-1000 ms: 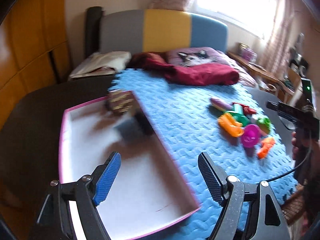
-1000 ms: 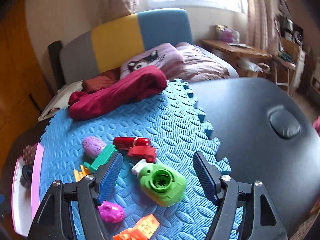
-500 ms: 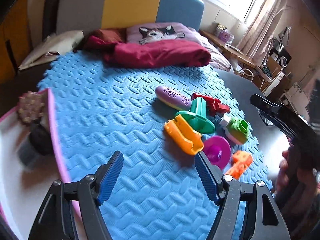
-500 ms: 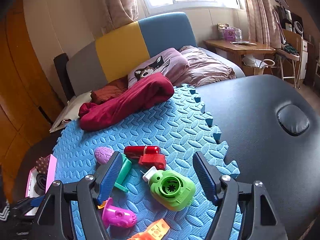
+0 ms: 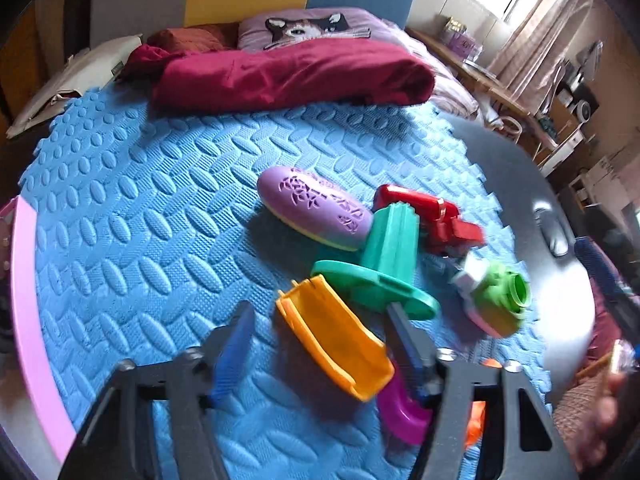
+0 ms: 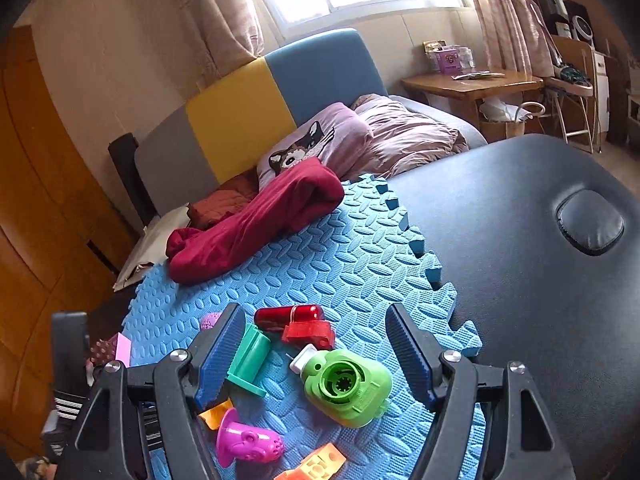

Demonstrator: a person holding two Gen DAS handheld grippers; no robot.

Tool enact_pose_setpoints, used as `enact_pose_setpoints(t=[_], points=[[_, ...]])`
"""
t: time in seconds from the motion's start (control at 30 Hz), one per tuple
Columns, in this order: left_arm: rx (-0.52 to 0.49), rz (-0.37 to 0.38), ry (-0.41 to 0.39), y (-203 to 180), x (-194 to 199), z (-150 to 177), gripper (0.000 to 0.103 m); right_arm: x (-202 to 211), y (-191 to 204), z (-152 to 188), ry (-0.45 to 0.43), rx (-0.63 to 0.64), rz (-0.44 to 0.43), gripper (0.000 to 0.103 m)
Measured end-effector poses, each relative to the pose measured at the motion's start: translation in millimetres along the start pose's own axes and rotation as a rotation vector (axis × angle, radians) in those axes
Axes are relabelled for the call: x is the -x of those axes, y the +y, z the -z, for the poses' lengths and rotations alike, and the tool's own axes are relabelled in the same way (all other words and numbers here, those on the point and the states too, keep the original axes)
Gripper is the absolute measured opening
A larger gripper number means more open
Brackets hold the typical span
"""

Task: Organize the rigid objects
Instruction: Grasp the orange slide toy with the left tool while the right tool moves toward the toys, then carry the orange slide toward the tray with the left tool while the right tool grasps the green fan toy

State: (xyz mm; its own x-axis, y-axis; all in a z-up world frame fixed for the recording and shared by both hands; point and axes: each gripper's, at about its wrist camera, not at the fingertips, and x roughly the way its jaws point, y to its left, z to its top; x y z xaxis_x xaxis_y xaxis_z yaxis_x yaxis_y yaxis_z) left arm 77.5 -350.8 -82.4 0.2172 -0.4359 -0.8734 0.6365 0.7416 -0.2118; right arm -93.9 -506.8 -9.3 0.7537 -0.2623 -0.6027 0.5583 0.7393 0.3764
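Fingers of the left gripper (image 5: 320,354), just narrowed but not yet touching, are set astride the orange trough (image 5: 334,342) on the blue mat (image 5: 132,216), its long axis running diagonally between them. Farther off, the right gripper (image 6: 316,356) hangs open over the green toy (image 6: 348,388).

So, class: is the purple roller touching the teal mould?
Touching. The left wrist view shows the purple roller's right end pressed against the teal mould's ribbed stem.
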Motion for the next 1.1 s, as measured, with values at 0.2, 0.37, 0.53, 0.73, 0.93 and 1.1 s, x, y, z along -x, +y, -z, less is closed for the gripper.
enact_pose_setpoints(t=[0.2,0.37,0.53,0.73,0.93,1.1], points=[[-0.061,-0.017,-0.060,9.5,7.5,13.5,0.025,-0.9,-22.1,-3.3,0.001,-0.109,0.015,0.073],[-0.084,-0.055,-0.093,17.0,20.0,35.5,0.025,-10.9,-39.7,-1.8,0.054,-0.199,0.007,0.071],[-0.093,-0.050,-0.141,24.1,32.1,58.5,0.026,-29.9,-35.0,4.9,0.156,-0.184,-0.026,0.072],[-0.125,-0.060,-0.156,22.8,33.3,67.1,0.026,-40.2,-9.7,13.2,0.209,-0.032,0.017,0.076],[-0.162,-0.078,-0.176,19.0,33.2,71.3,0.026,-57.3,18.8,15.7,0.333,0.242,0.084,0.077],[-0.157,-0.068,-0.193,20.5,33.8,73.8,0.026,-69.6,36.0,19.9,0.451,0.497,0.136,0.081]])
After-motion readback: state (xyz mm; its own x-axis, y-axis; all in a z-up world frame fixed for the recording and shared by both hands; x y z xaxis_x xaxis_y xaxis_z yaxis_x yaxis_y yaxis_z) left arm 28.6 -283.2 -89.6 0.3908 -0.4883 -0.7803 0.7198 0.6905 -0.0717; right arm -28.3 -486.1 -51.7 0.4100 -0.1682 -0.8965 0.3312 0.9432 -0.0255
